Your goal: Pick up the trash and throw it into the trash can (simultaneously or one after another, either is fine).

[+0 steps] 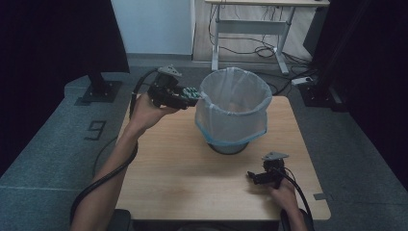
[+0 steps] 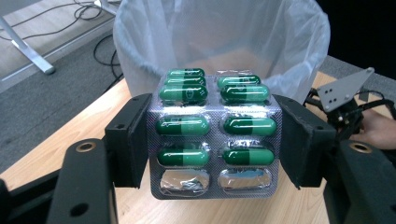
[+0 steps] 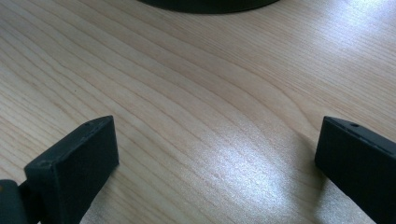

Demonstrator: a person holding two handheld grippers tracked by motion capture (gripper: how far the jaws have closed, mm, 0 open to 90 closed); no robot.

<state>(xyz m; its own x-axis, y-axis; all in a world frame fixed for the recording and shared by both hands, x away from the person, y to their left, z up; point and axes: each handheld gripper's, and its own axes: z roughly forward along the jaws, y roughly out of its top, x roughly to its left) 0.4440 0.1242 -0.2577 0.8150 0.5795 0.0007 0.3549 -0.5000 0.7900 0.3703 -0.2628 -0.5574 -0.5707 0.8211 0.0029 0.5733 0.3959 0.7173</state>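
Left gripper view showed your left gripper (image 2: 215, 140) clamping a blister pack of green capsules (image 2: 215, 135) beside the lined bin (image 2: 140, 46), undropped; your right gripper (image 3: 215, 158) rested open-jawed, empty.

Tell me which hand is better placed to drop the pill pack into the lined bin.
Left. Its tool already grips the silver blister pack of green capsules beside the rim of the white-bagged bin. The right tool rests open near the wooden table's front edge.
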